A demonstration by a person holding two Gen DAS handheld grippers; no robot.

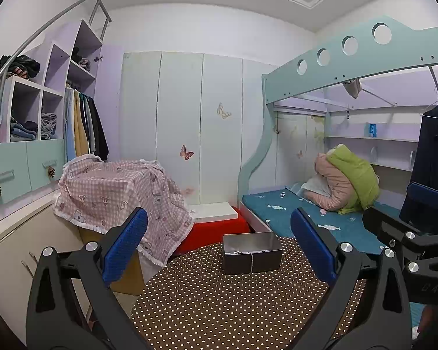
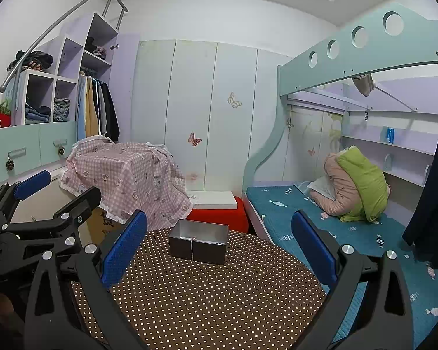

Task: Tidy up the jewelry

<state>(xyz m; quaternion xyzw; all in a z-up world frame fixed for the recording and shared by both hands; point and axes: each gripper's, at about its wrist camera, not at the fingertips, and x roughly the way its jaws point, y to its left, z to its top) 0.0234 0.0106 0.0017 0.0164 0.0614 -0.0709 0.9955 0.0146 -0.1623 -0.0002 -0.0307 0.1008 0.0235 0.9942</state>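
Note:
A dark open metal box (image 1: 251,253) stands at the far side of a round table with a brown polka-dot cloth (image 1: 219,306). Silver jewelry lies inside, and a thin chain (image 1: 251,262) hangs over its front wall. The box also shows in the right wrist view (image 2: 198,241), with the chain (image 2: 192,249) down its front. My left gripper (image 1: 219,245) is open and empty, held above the table short of the box. My right gripper (image 2: 219,246) is open and empty, likewise short of the box. Each gripper shows at the edge of the other's view.
A pink checked cloth (image 1: 116,192) covers a piece of furniture to the left. A red stool with a white top (image 1: 219,221) stands behind the table. A bunk bed with a blue mattress (image 1: 321,215) and folded bedding (image 1: 347,180) is on the right. Wardrobe doors (image 1: 189,122) fill the back.

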